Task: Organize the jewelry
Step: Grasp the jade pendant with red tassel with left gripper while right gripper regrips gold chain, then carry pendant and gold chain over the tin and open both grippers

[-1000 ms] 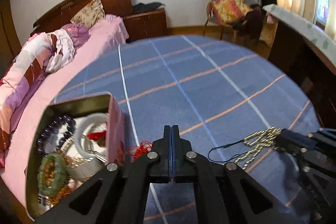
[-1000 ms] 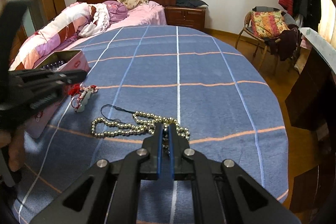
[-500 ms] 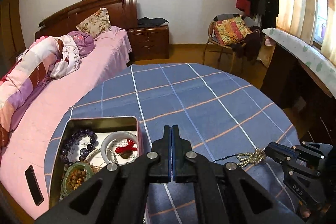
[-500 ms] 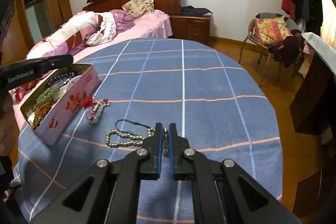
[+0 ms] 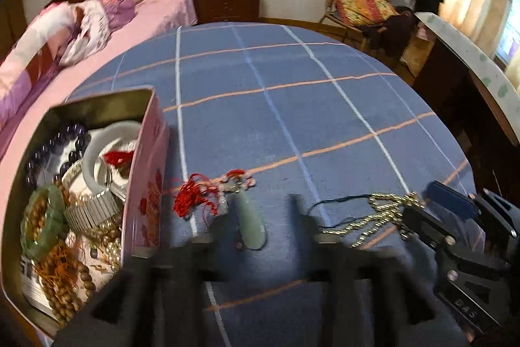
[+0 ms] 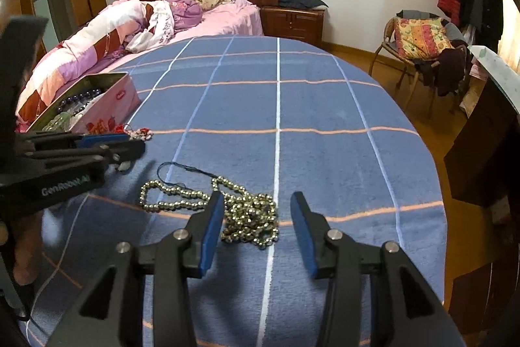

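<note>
A pale green jade pendant (image 5: 250,223) on a red cord (image 5: 191,194) lies on the blue checked tablecloth between the fingers of my open left gripper (image 5: 252,217), which is blurred. A gold bead necklace (image 6: 227,204) with a dark cord lies in a heap between the open fingers of my right gripper (image 6: 256,210); it also shows in the left wrist view (image 5: 380,213). A pink tin box (image 5: 146,158) at the left holds several bracelets and bead strings; it also shows in the right wrist view (image 6: 110,106).
The round table's cloth (image 6: 325,106) stretches far ahead. A bed (image 6: 136,31) with pink bedding stands behind at the left, a chair (image 6: 419,41) with a patterned cushion at the right, and a dark desk (image 6: 487,135) at the right edge.
Both grippers have opened. The left one has dropped low over the jade pendant by the tin. The right one now straddles the gold bead heap.
</note>
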